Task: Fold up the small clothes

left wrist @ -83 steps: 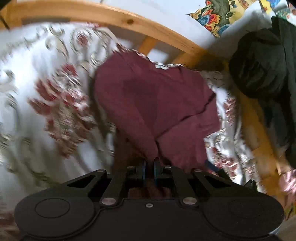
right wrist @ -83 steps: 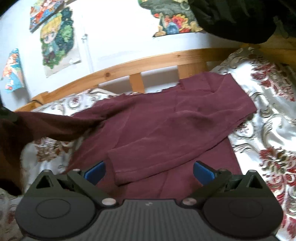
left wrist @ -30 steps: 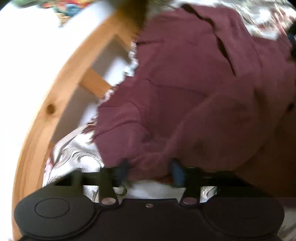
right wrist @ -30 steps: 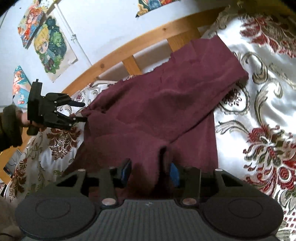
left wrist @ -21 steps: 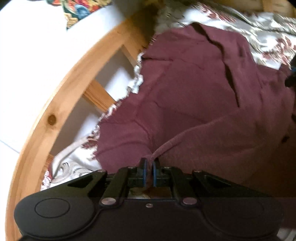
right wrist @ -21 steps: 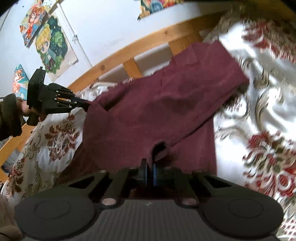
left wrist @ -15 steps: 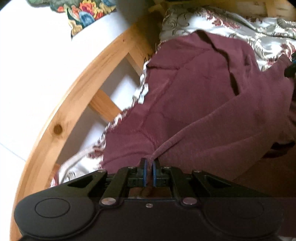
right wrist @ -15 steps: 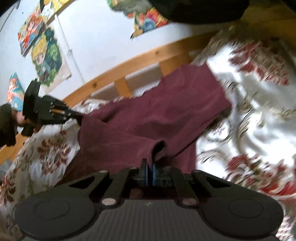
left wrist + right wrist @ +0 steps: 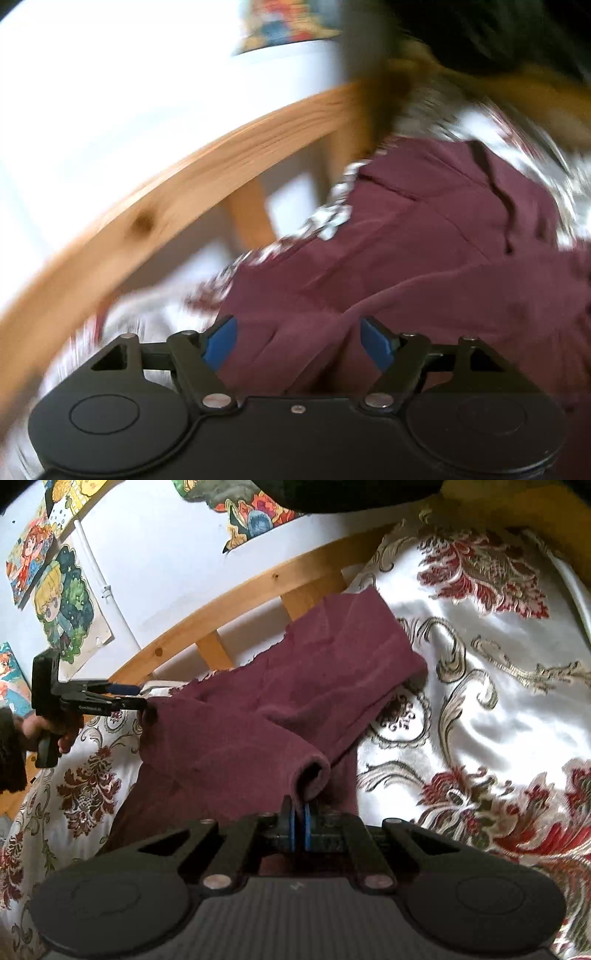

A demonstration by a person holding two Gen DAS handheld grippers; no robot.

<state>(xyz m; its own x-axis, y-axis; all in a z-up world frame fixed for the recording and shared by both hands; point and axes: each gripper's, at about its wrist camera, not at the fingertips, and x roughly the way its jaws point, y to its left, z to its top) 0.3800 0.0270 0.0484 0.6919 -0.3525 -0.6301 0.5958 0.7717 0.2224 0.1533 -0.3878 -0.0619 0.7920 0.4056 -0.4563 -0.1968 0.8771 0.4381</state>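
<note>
A maroon garment [image 9: 280, 701] lies partly folded on the patterned bedspread [image 9: 480, 701], one layer doubled over toward me. My right gripper [image 9: 299, 812] is shut on the rolled edge of that fold; its jaws are just starting to open, with the cloth still pinched between the pads. In the blurred left wrist view, my left gripper [image 9: 298, 343] is open and its jaws are opening. The garment [image 9: 424, 258] lies between and beyond its blue pads, which do not press on it. From the right wrist view the left gripper [image 9: 142, 705] sits at the garment's far left corner.
A curved wooden bed rail [image 9: 258, 587] runs behind the garment, with a white wall and colourful posters [image 9: 62, 605] above it. Dark clothing [image 9: 351, 491] hangs at the top edge. A hand [image 9: 44, 731] holds the left gripper's handle.
The left gripper, shut on the garment's edge half a second ago, has let go and spread its jaws while rolling and lifting. The right gripper stays shut on the fold.
</note>
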